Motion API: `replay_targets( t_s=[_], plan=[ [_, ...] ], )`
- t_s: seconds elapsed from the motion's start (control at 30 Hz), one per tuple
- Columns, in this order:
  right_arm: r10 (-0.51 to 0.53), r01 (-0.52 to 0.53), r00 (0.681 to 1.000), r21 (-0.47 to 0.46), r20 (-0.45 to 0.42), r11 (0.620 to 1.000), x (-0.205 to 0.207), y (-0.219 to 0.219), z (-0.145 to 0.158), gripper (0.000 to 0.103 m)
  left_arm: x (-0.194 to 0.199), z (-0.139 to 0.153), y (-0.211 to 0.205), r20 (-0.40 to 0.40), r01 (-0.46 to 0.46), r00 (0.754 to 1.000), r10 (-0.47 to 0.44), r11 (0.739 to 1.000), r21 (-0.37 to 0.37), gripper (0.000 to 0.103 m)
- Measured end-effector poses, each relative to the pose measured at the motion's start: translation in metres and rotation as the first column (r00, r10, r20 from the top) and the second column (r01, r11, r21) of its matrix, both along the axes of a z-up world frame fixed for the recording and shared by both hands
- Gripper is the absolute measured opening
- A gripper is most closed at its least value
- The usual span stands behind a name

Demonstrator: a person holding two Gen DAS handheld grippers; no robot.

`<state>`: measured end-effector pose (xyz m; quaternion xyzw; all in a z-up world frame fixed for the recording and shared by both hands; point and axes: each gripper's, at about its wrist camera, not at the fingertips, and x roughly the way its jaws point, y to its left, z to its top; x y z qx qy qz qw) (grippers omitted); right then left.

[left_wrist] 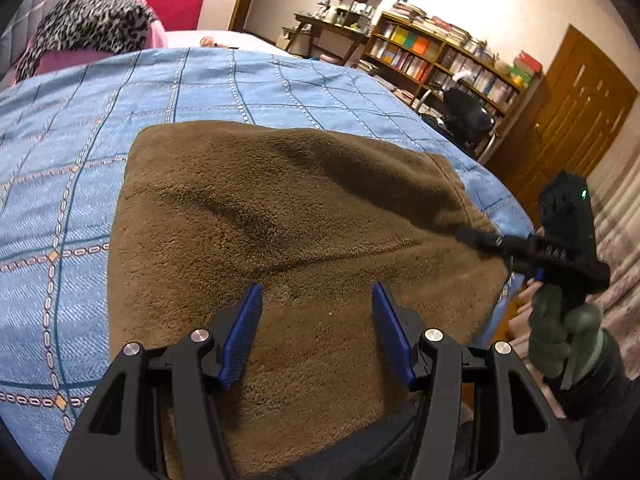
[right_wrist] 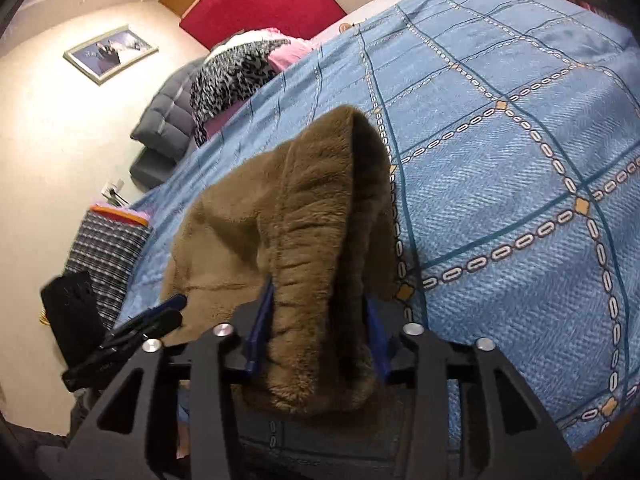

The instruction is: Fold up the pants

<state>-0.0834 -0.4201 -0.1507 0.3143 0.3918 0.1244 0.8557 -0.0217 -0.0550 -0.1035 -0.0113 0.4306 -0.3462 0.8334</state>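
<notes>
Lying on one blue bedspread, one brown pants is pinched by the right gripper; the left gripper is held spread, lower centre.

Left wrist view: I look down close over the brown pants toward the bookshelf, upper right. Right wrist view: closer still, facing the red headboard, top centre. Both share the blue bedspread.

Brown fleece pants, folded, lying on bed, one corner lifted
</notes>
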Motion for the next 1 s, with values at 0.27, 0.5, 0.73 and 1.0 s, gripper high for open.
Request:
replay_targets(
  t_s=[0.27, 0.5, 0.73, 1.0],
  plan=[
    [-0.044, 0.075, 0.982, -0.165, 0.184, 0.983, -0.007, 0.0, 0.062, 0.046, -0.006, 0.012, 0.005, 0.0, -0.009, 1.0, 0.009, 1.0, -0.016, 0.058],
    [0.021, 0.009, 0.988, -0.189, 0.156, 0.982, 0.04, 0.039, 0.052, 0.046, 0.008, 0.023, 0.002, 0.012, -0.081, 0.997, 0.081, 0.997, 0.006, 0.058],
    [-0.028, 0.041, 0.997, -0.178, 0.072, 0.983, 0.065, 0.036, 0.014, 0.046, 0.074, 0.034, -0.009, -0.027, -0.172, 0.985, 0.172, 0.985, -0.011, 0.058],
    [-0.007, 0.021, 0.998, -0.231, 0.059, 0.973, 0.074, 0.037, -0.026, 0.045, 0.114, -0.007, -0.009, -0.112, -0.242, 0.964, 0.241, 0.97, 0.006, 0.058]
  ],
)
